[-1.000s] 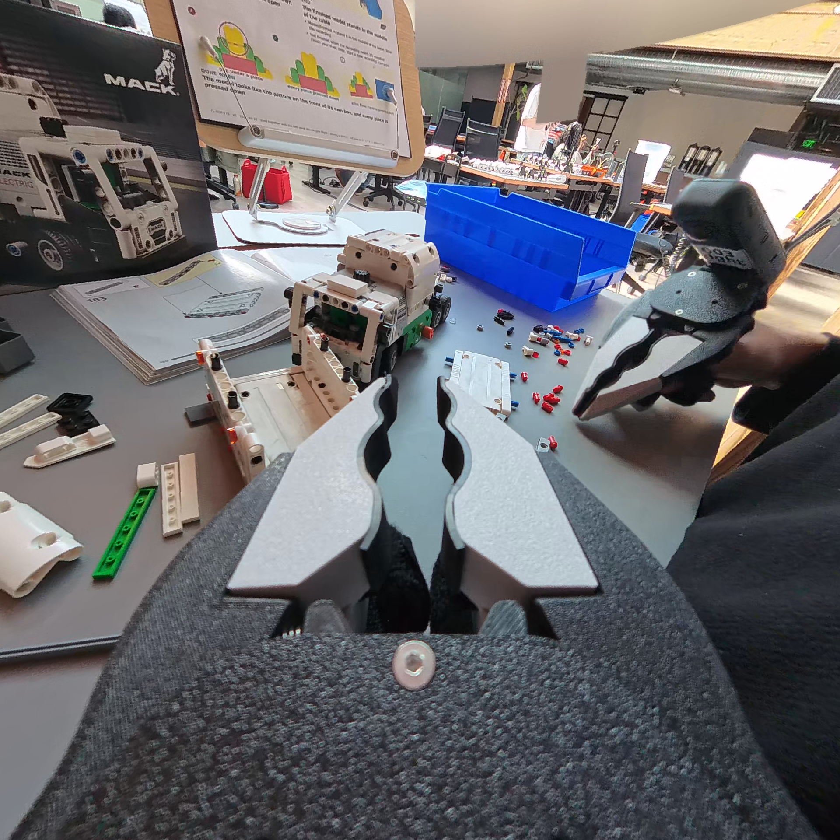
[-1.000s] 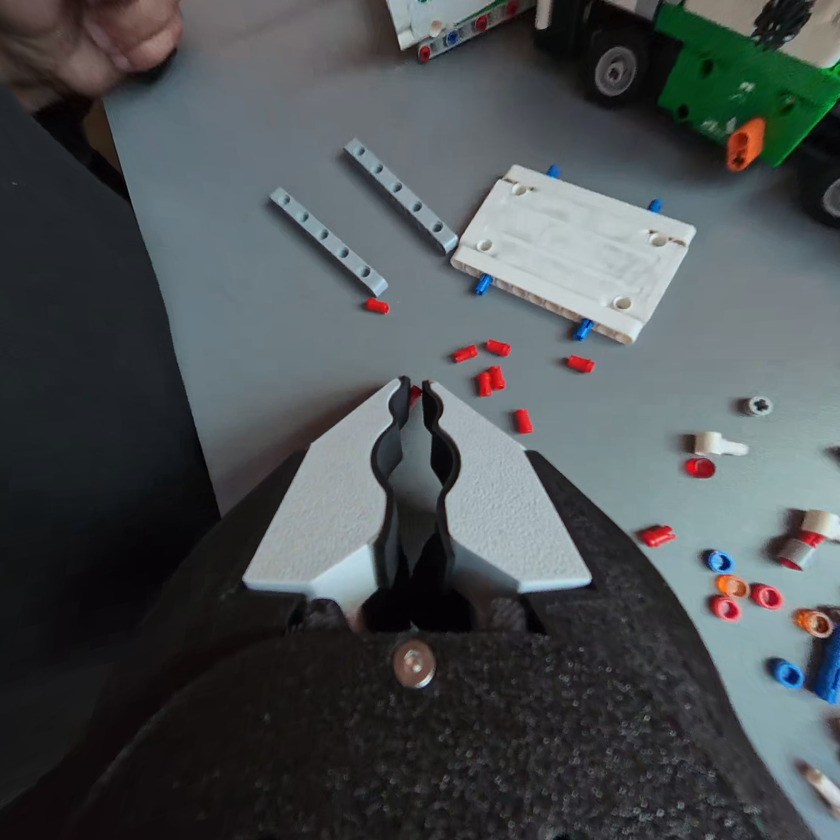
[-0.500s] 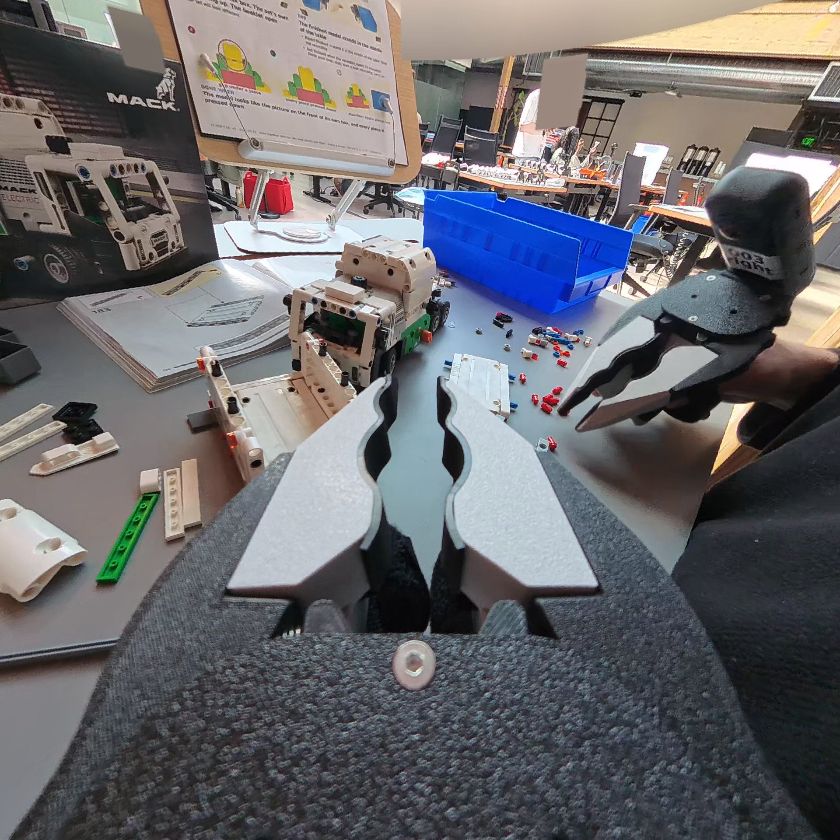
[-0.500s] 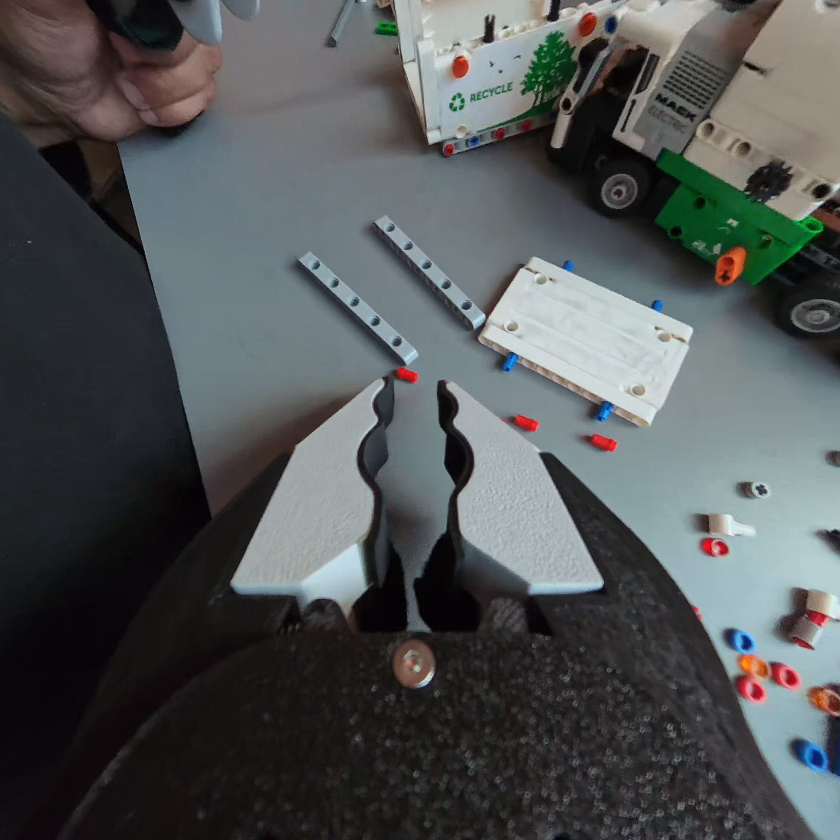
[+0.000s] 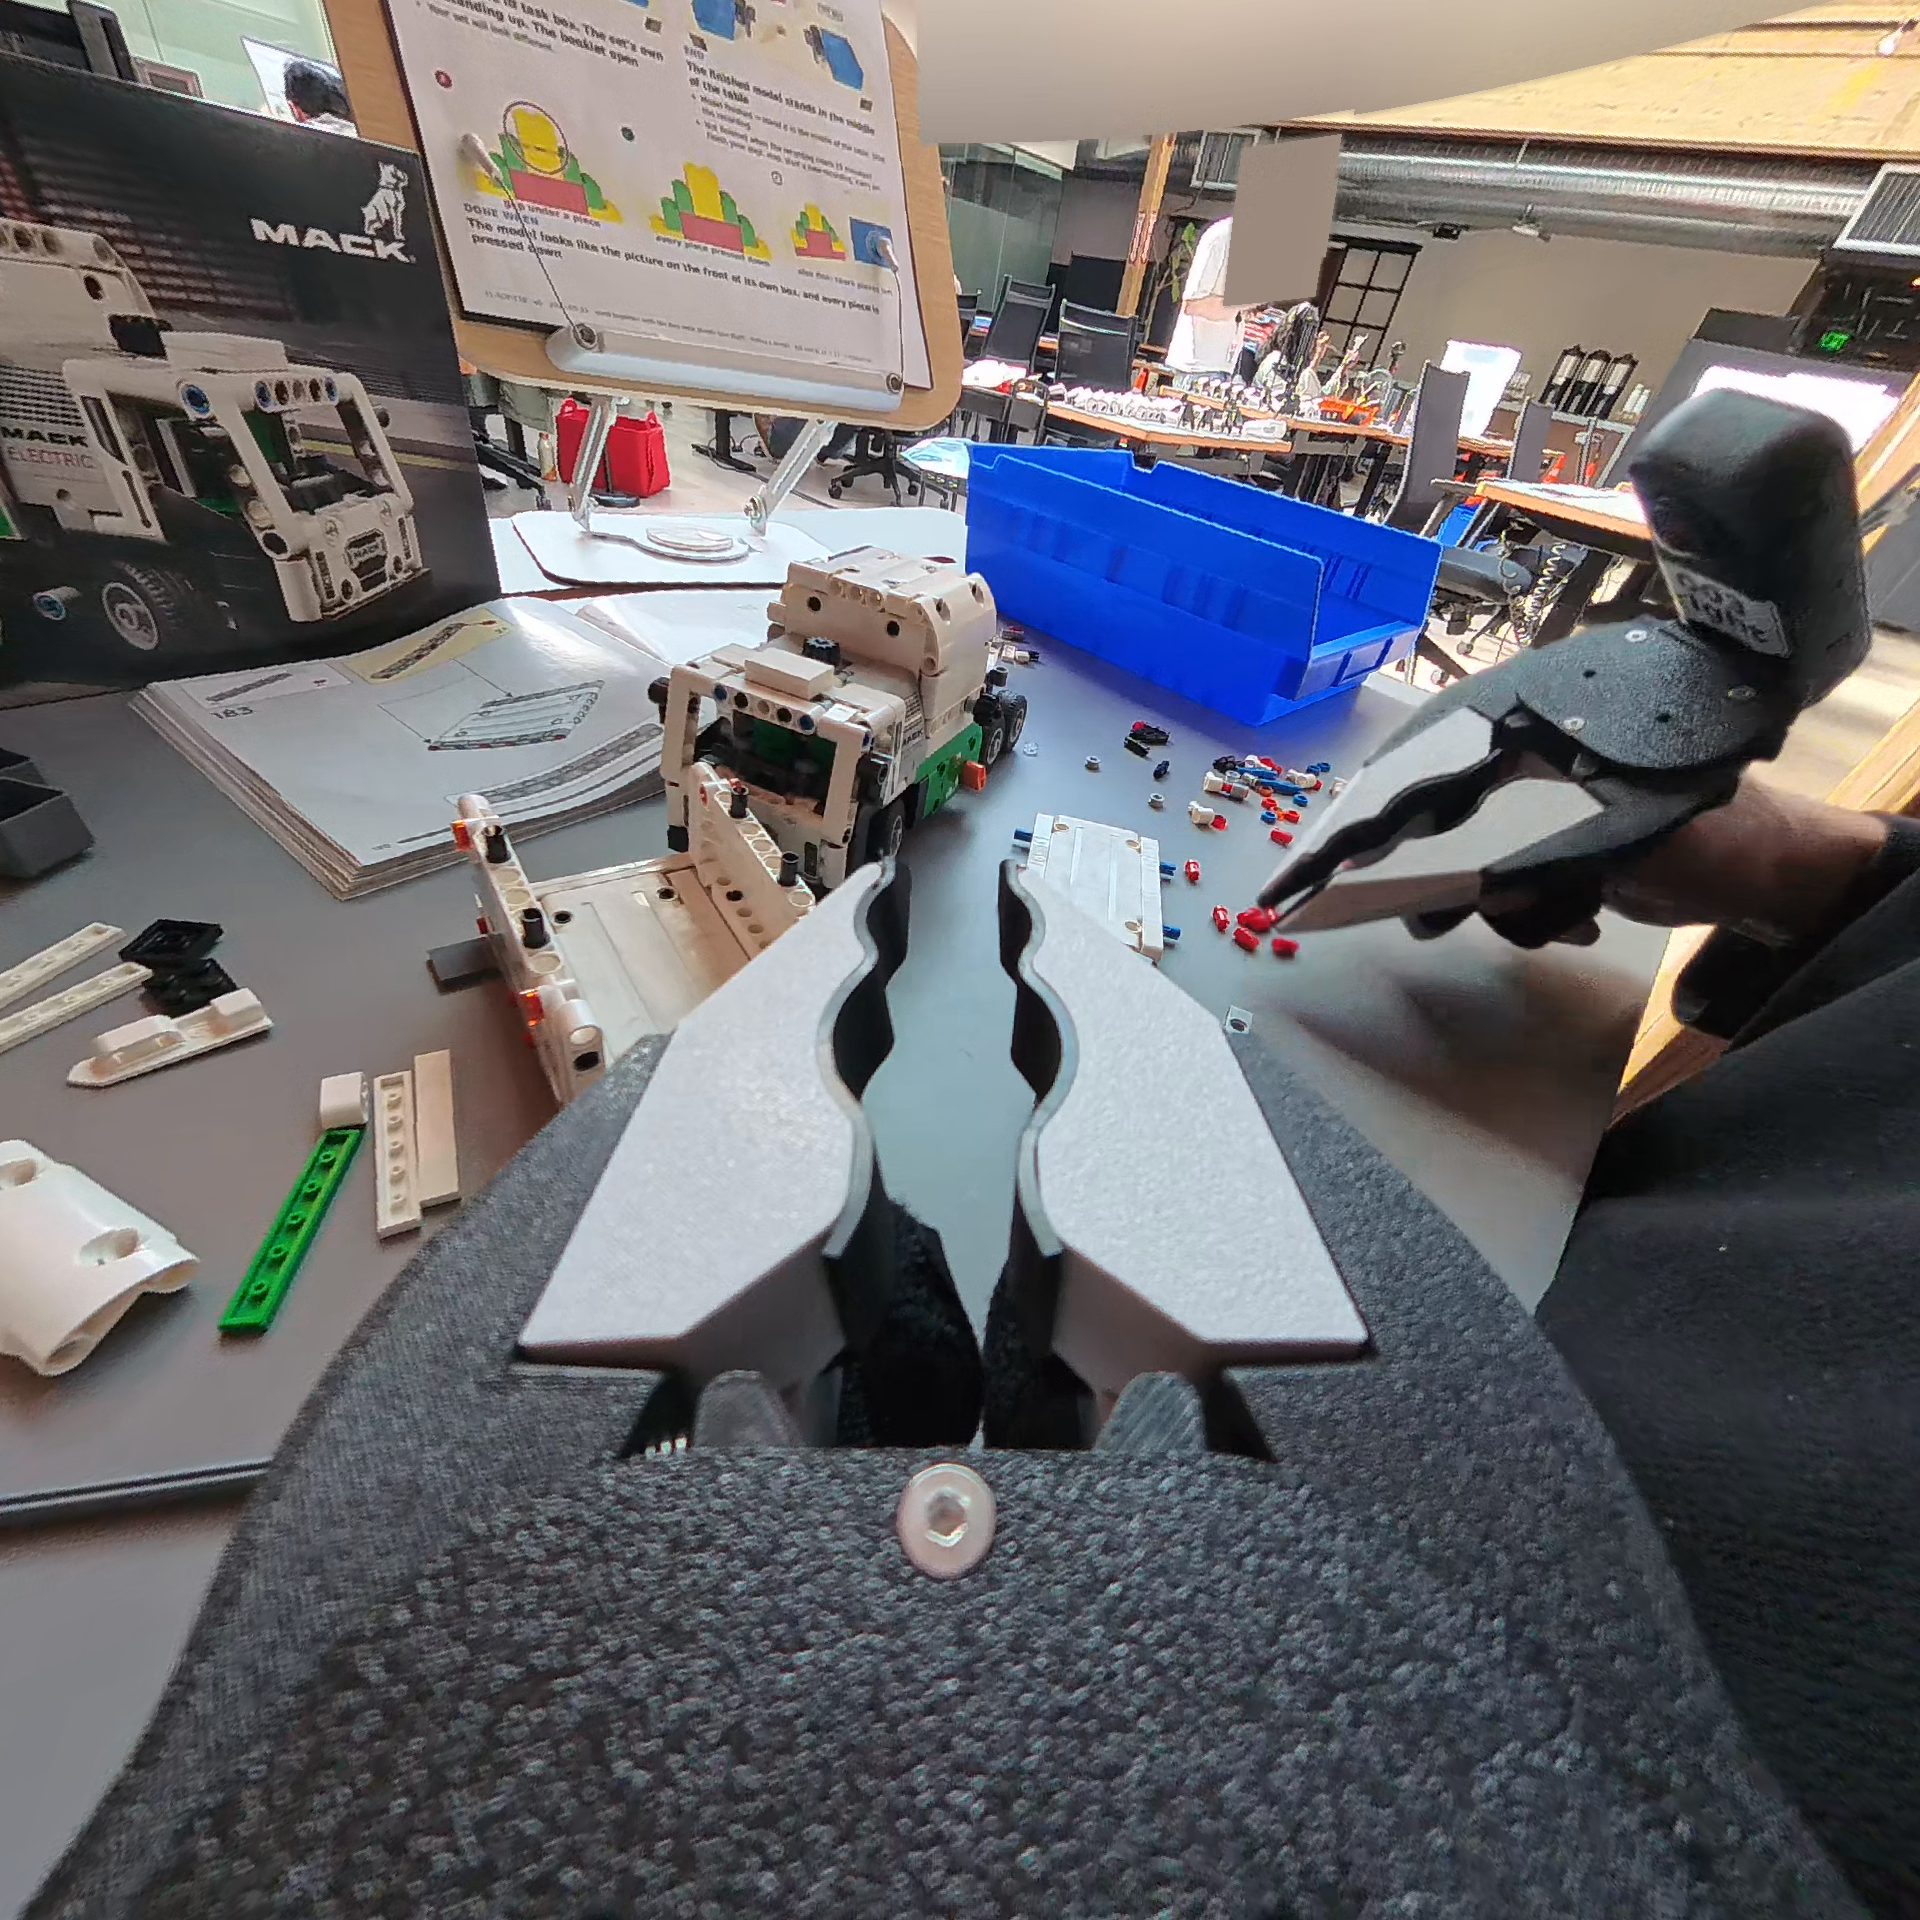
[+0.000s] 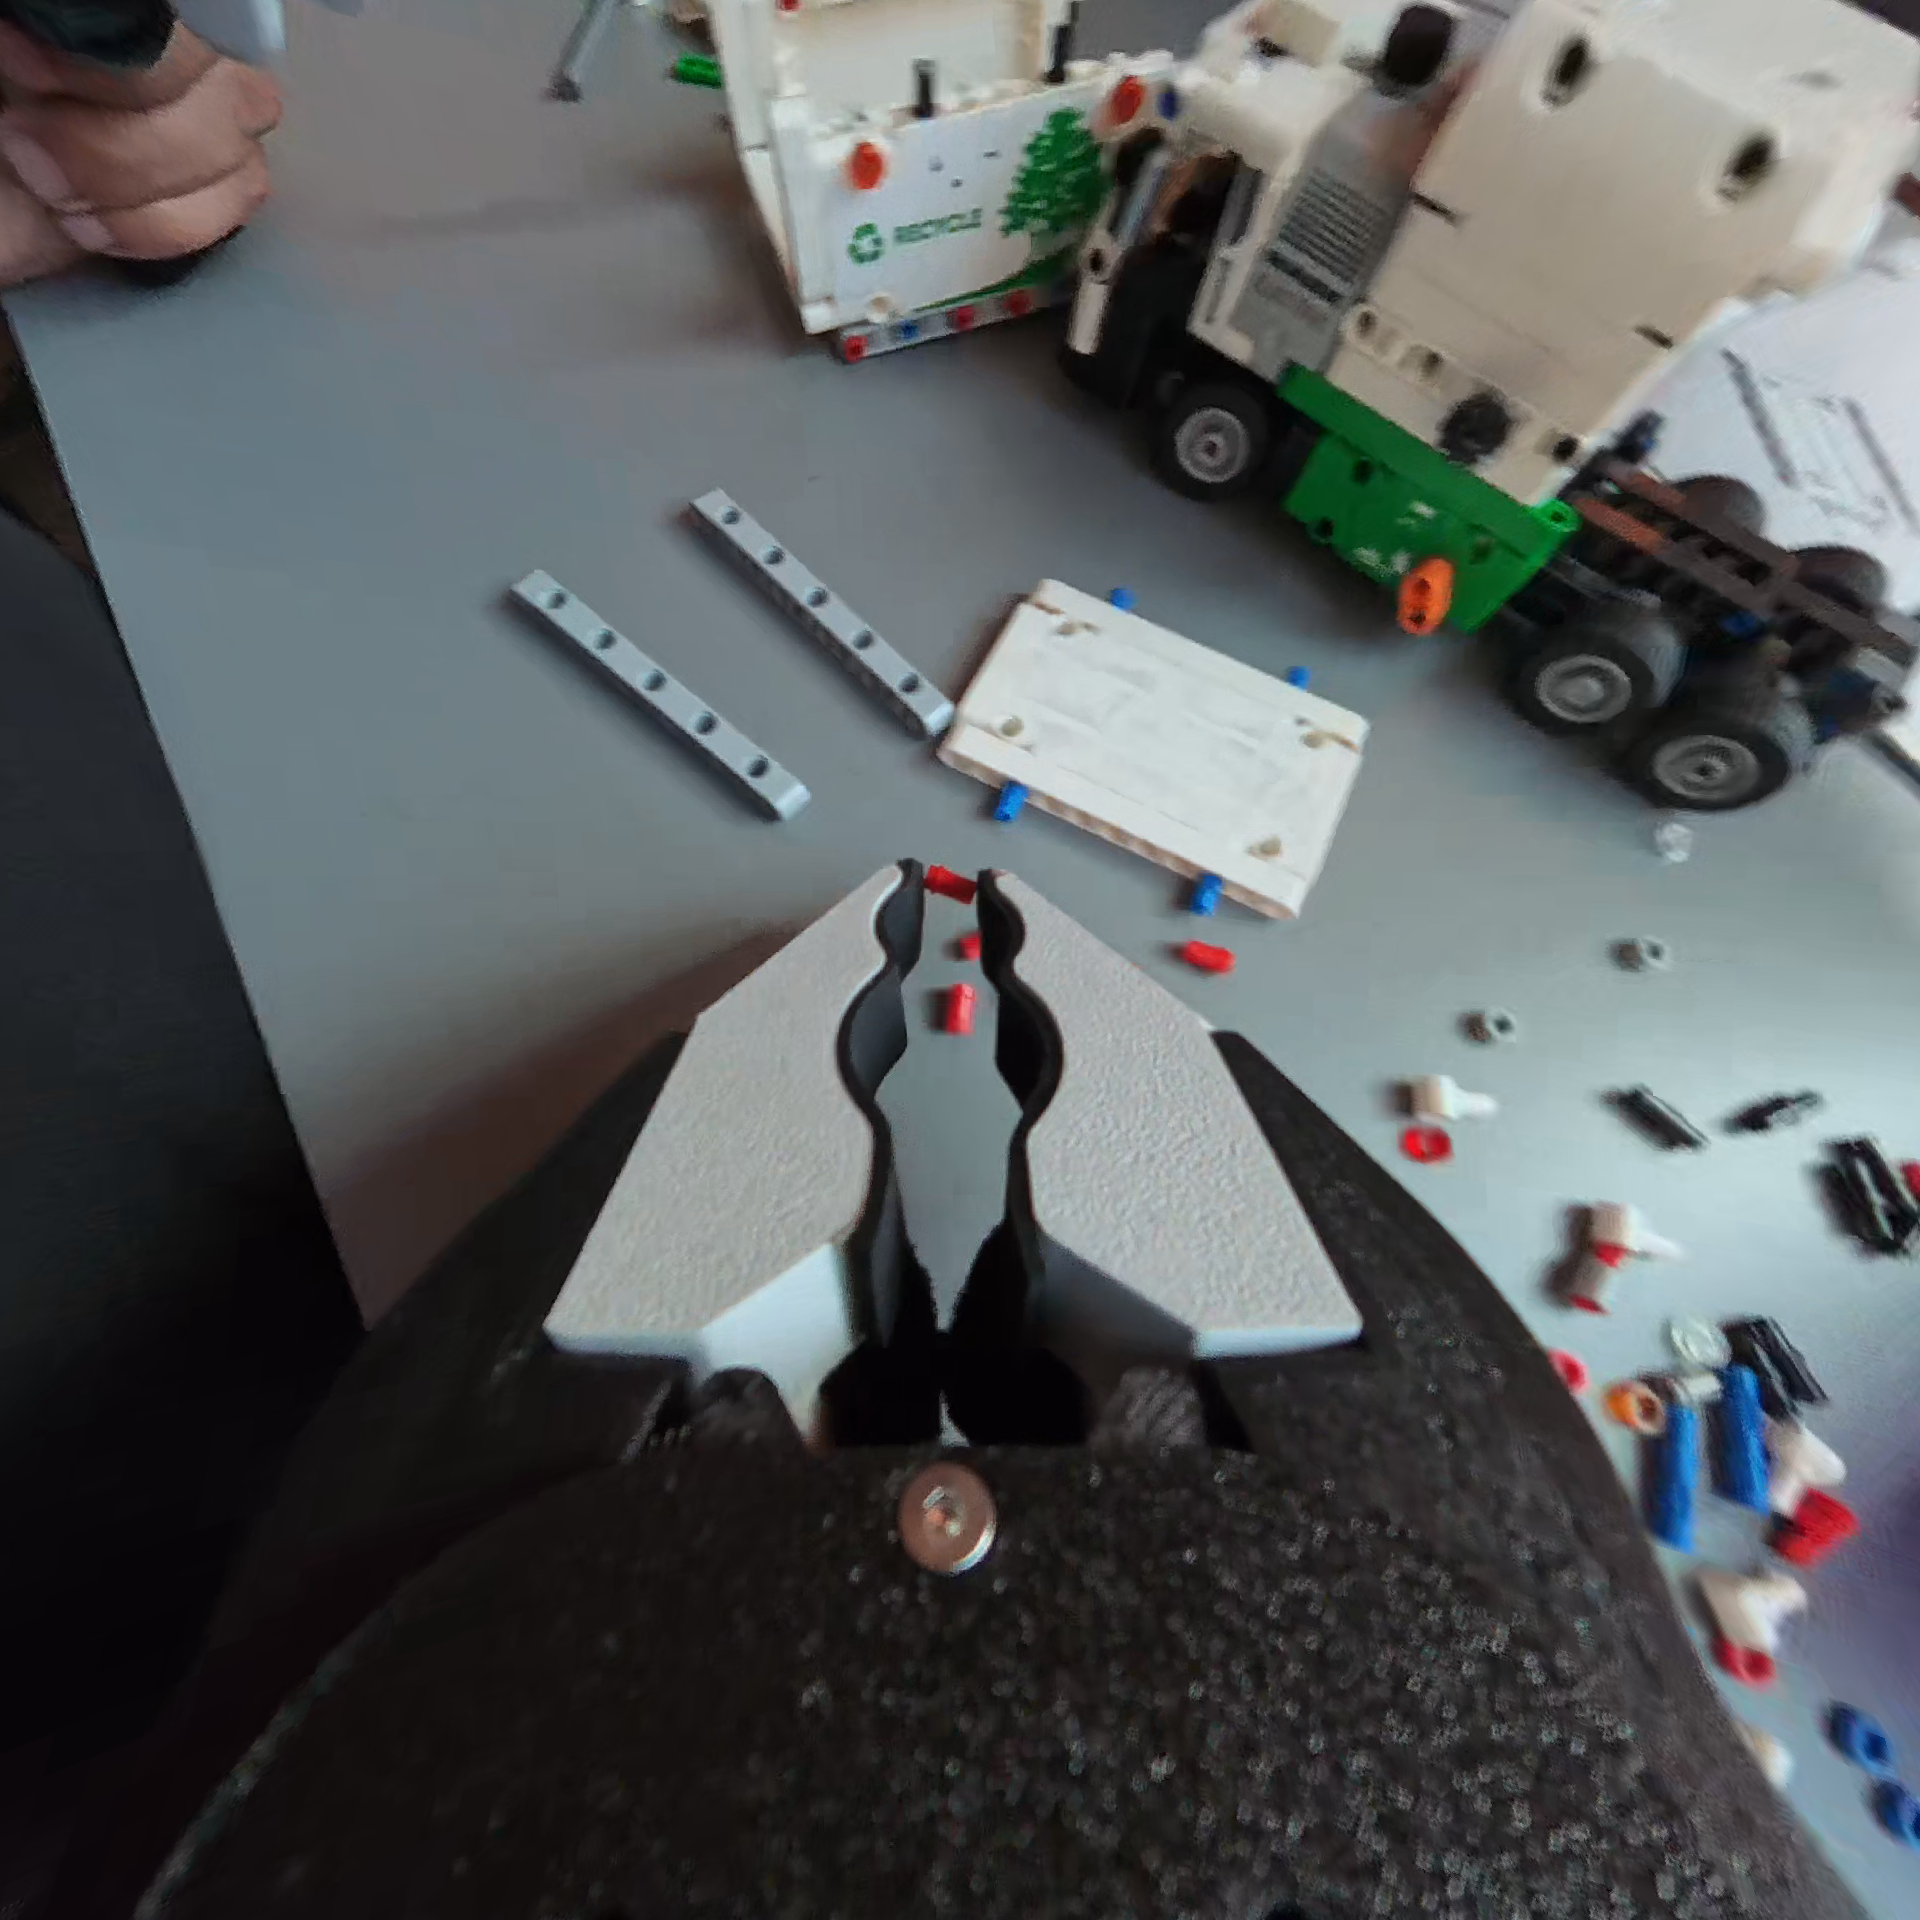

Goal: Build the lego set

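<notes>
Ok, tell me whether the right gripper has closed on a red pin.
Shut on it, apparently: the right gripper has its tips nearly together, with one red pin lodged between them. Whether the pin is off the table cannot be told.

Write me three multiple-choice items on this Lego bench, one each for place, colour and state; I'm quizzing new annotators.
1. Where does the white panel lie?
A. inside the blue bin
B. flat on the table, near the truck
C. on the booklet

2. What colour is the pin between the right gripper's fingertips?
A. red
B. blue
C. black

3. How is the left gripper?
A. shut on a beam
B. holding the panel
C. open, holding nothing

Answers: B, it rests on the grey tabletop before the truck; A, it shows red; C, a clear gap shows between its fingers.
</notes>
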A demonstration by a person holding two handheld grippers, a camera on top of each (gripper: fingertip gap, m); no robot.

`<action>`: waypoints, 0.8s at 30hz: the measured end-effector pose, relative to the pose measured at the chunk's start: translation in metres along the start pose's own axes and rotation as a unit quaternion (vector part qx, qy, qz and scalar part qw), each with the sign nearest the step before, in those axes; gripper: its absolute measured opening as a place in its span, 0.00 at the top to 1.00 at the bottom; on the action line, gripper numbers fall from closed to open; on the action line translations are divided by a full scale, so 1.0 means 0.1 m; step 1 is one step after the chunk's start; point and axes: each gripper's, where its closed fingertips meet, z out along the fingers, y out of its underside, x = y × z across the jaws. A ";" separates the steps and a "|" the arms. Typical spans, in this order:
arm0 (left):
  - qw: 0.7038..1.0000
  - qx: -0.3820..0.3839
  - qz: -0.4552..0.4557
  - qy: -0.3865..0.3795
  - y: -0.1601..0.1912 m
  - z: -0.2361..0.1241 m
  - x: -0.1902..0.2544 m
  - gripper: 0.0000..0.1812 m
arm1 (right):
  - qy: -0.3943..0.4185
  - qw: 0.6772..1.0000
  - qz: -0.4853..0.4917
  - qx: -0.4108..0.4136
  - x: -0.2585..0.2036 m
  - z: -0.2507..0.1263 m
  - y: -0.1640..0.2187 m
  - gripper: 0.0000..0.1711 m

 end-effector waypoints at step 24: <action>1.000 0.001 -0.016 0.005 0.00 0.00 -0.02 0.92 | 0.135 0.982 0.134 -0.011 1.05 -0.29 0.11 0.96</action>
